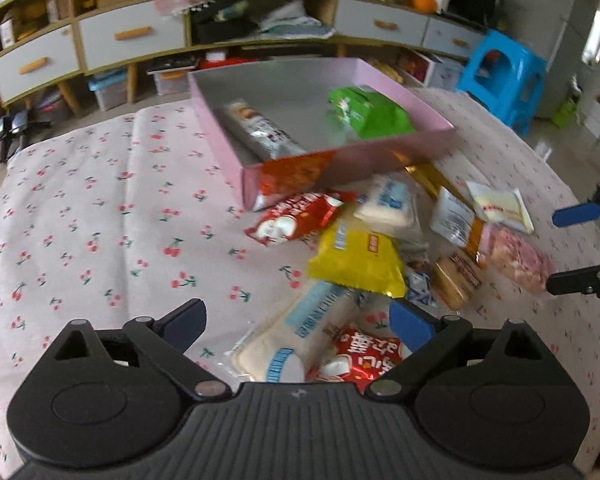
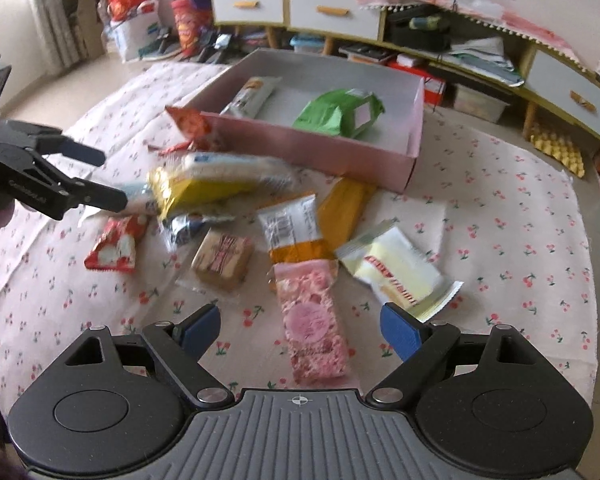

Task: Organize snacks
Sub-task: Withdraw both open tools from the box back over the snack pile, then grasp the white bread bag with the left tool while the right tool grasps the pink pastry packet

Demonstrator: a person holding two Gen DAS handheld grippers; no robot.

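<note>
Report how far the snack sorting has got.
Done: a green packet and a silver-wrapped bar lie in the pink box. In hand: nothing; the left hand-held gripper and right hand-held gripper are open above the pile. Left: the yellow packet, pink bar and the others on the cloth.

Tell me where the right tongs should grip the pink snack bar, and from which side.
Grip the pink snack bar across its narrow width near the middle, coming straight down from above. It lies flat and apart on the cloth, its long axis running between the open right tongs.
</note>
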